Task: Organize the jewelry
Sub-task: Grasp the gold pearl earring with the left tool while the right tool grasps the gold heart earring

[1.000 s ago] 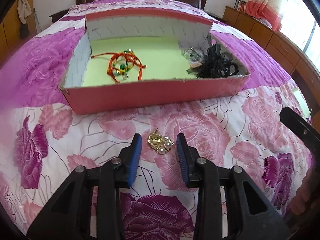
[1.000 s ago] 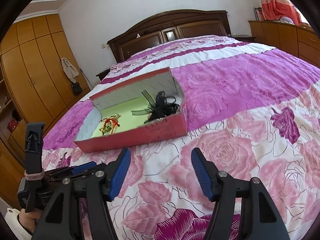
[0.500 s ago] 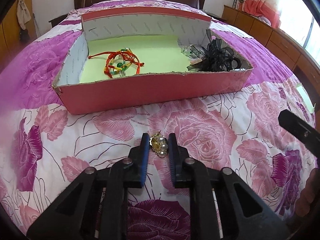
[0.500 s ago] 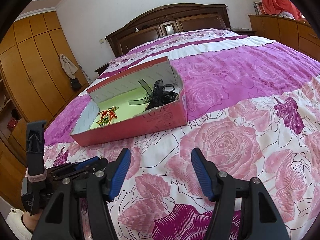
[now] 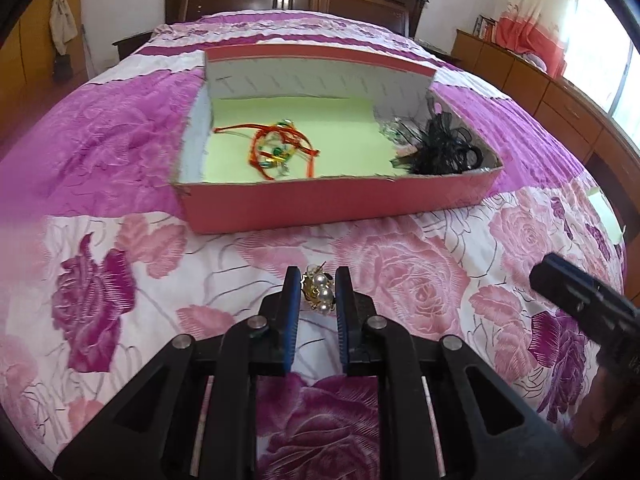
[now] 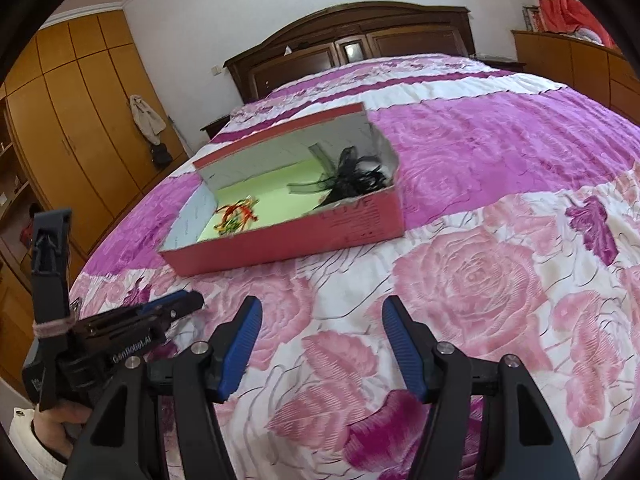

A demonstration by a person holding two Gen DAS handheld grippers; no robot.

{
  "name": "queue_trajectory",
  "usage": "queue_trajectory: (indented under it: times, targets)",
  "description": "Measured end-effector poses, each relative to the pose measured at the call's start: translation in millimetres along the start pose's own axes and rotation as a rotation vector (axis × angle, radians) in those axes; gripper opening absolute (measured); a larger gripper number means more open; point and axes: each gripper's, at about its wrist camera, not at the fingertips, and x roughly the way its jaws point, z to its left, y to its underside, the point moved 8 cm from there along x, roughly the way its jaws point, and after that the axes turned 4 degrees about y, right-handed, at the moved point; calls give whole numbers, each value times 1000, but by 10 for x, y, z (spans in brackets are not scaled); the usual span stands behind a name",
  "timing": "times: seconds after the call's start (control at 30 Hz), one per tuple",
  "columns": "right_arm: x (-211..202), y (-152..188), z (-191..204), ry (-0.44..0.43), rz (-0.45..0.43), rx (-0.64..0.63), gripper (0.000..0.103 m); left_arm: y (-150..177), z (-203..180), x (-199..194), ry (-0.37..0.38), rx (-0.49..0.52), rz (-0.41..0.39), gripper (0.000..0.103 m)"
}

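Left wrist view: your left gripper [image 5: 317, 294] is clamped on the pearl brooch [image 5: 320, 293], just short of the red box [image 5: 340, 204]. Gold setting, two pearls; probably light, rigid and slippery, so grip the metal.

Right wrist view: your right gripper [image 6: 321, 338] hangs over the bedspread [image 6: 500, 280], jaws apart, empty; brooch hidden.

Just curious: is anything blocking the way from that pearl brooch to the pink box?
Only the box's own near wall. The pearl brooch, pinched in the left gripper, must go up over it; bare bedspread lies between.
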Motion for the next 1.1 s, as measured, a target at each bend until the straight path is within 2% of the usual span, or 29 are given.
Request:
queue_trajectory:
  times: [0.1,0.27,0.43,0.7,1.0,1.1]
  targets:
    - [17,60,119,-8,11,-38,65,-8,53,-24,-6,-15,-8,9]
    - [58,160,320,-34,38,-96,43,36,129,-54,-7,-23,-15,9]
    - [110,299,543,-83,78,-144,29,70,178,-61,-3,-32,-19,9]
    - [255,476,661,-60,142,-172,27,117,267,-57,5,-56,-19,9]
    - [424,559,604,-24,167,-155,27,156,302,-27,11,-67,-13,9]
    - [470,559,581,-10,162,-149,20,161,303,-24,10,-67,-12,9]
